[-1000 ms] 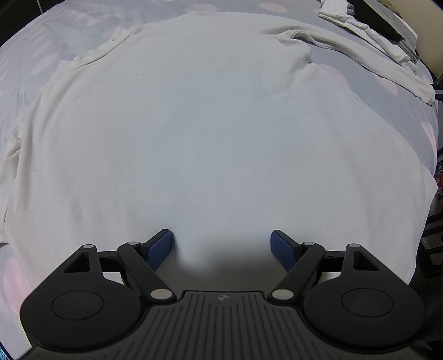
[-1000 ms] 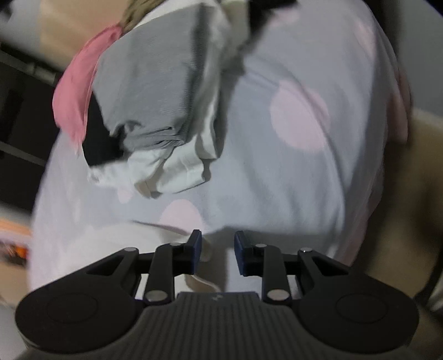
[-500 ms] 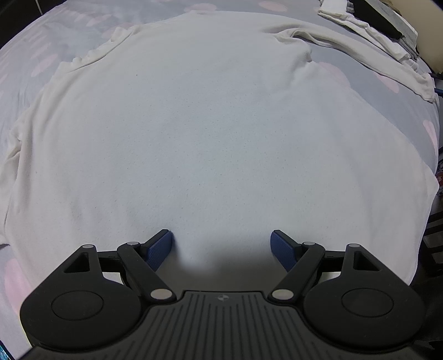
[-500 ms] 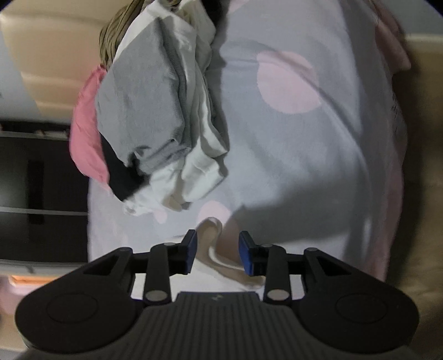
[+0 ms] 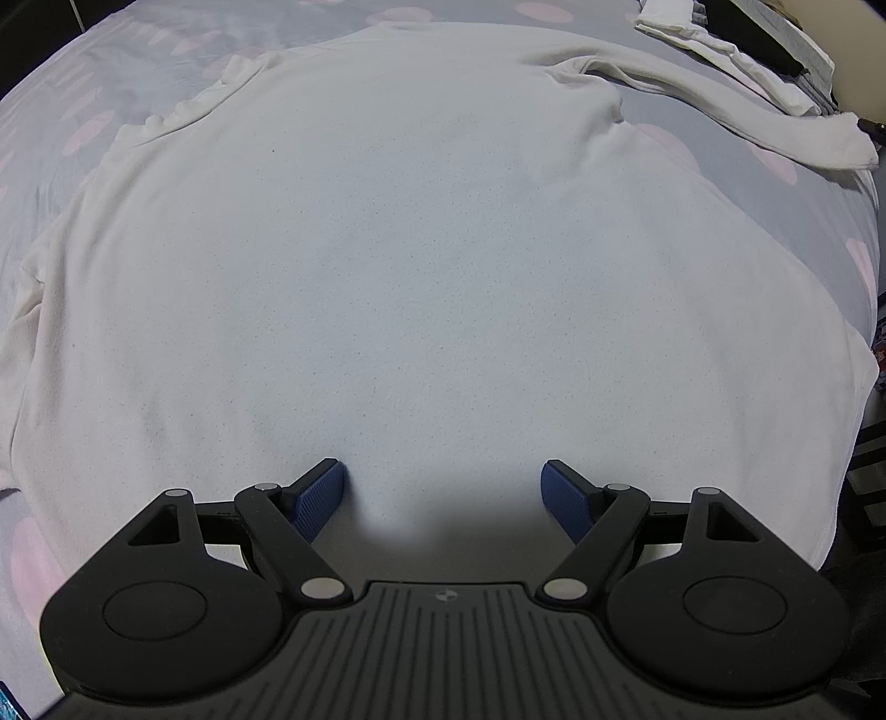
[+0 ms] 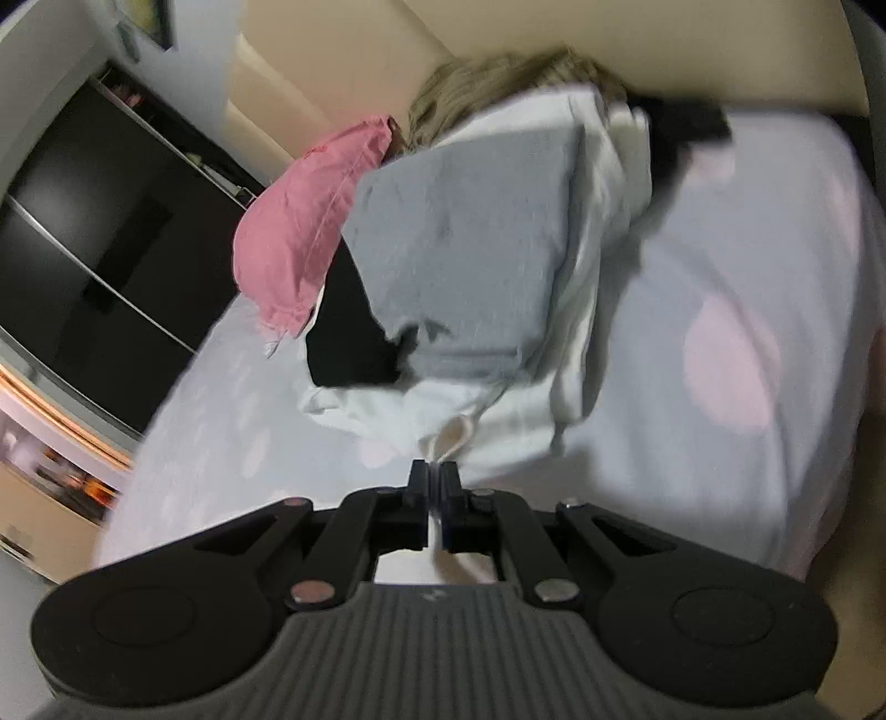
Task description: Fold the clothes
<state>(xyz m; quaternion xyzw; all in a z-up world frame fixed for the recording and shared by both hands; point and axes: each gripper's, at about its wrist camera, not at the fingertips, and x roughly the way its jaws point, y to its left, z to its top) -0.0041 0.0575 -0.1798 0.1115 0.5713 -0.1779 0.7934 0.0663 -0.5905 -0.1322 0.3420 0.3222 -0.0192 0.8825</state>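
Observation:
A white long-sleeved shirt (image 5: 421,266) lies spread flat on the bed, filling the left wrist view. Its right sleeve (image 5: 742,111) runs out to the far right. My left gripper (image 5: 446,487) is open, its blue pads resting on the shirt's near part with nothing between them. In the right wrist view my right gripper (image 6: 435,476) is shut on the cream-white cuff (image 6: 455,437) of the sleeve, which pokes out past the fingertips. The view is blurred.
The bed has a grey sheet with pink dots (image 6: 725,365). A pile of clothes sits ahead of the right gripper: a grey garment (image 6: 465,266), pink cloth (image 6: 304,232), black and white pieces. A beige headboard (image 6: 664,50) and dark wardrobe (image 6: 99,232) stand behind.
My right gripper has closed on the sleeve cuff and swung, so the clothes pile shifts in its view. The left gripper stays still and open on the shirt.

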